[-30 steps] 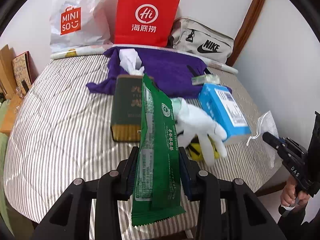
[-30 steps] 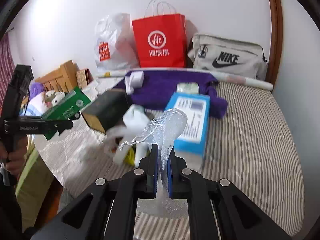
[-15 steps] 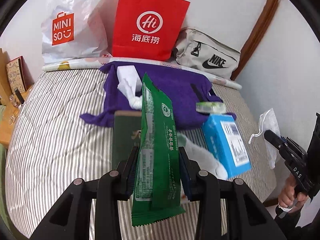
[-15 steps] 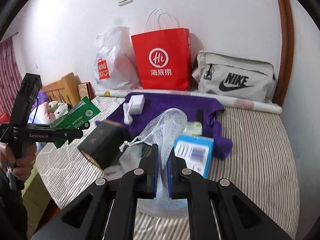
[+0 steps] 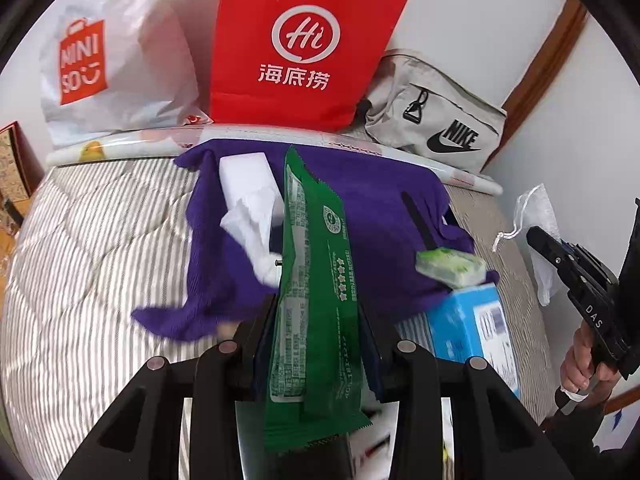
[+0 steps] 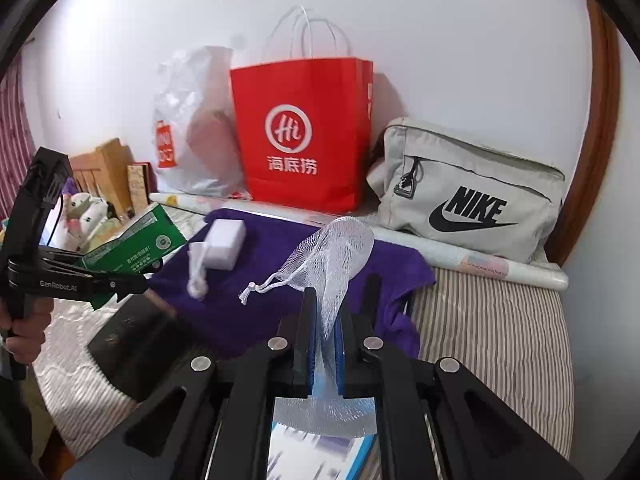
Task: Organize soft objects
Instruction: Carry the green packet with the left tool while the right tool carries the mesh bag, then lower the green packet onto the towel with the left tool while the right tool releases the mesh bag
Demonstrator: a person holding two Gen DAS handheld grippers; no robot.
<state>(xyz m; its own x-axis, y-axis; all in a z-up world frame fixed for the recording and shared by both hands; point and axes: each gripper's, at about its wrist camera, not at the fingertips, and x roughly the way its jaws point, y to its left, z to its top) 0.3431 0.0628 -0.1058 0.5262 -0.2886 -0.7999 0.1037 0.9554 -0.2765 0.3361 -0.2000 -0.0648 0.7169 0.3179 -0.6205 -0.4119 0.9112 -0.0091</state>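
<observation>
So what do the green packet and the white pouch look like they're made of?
Green packet: looks like glossy printed plastic film, judging by its sheen and serrated bottom edge. White pouch: open net mesh, probably nylon or similar, see-through with a drawstring. Neither material is certain from sight alone.

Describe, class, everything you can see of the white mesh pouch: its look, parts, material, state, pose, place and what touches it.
The white mesh pouch is a small bag of open, see-through netting, soft and limp. A white drawstring leaves its neck and ends in a knot hanging to the left. The right gripper is shut on its lower part, so the pouch stands up and curls over above the purple cloth without resting on it. Only the gripper's pads touch it. In the left wrist view it shows at the far right.
</observation>
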